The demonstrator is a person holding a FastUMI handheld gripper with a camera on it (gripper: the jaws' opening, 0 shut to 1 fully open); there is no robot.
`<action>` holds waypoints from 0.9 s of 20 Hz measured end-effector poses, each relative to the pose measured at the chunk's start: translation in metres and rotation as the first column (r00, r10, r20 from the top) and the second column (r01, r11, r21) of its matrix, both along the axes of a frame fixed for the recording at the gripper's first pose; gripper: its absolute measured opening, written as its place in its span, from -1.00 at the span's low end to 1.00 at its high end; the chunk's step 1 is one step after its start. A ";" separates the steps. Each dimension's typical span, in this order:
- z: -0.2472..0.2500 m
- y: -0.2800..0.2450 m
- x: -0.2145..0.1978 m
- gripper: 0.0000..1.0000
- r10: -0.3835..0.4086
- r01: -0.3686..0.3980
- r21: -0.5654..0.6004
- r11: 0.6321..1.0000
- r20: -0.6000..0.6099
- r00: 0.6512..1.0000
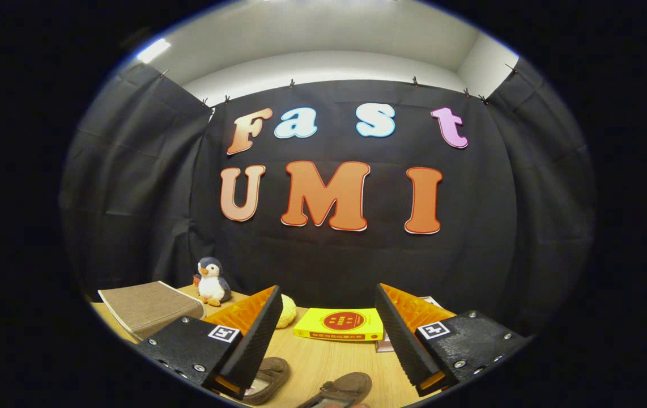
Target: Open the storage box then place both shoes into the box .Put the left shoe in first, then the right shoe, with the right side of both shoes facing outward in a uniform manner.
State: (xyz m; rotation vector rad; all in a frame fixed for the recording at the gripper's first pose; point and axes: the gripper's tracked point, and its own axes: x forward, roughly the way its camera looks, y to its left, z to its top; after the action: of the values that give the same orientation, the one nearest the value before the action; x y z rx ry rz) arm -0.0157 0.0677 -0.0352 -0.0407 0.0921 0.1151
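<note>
Wooden tabletop [329, 362] under black booth cloth, my gripper [323, 334] spread wide and holding nothing

Both brown suede-like shoes lie low between my fingers: one [269, 377] is partly behind my left finger, the other [343, 390] sits just beside it nearer the middle, and I cannot tell left from right from here; they look soft and light, so I judge the uppers will fold under a pinch and the firmer heel rim or side wall by the sole is the better hold; the grey storage box [148, 309] stands beyond my left finger, lid apparently closed and likely light and stiff, with a penguin plush [213, 280] behind it and a yellow book [339, 324] ahead
</note>
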 end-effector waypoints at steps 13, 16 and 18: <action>-0.092 0.127 -0.013 0.95 0.324 -0.275 0.173 0.946 -0.443 0.836; -0.106 0.172 -0.033 0.84 0.462 -0.289 0.383 0.877 -0.516 0.721; -0.108 0.195 -0.038 0.79 0.526 -0.295 0.462 0.836 -0.526 0.668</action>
State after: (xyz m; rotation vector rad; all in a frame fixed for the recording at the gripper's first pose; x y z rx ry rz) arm -0.0535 0.2622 -0.1434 0.3377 0.7594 0.6163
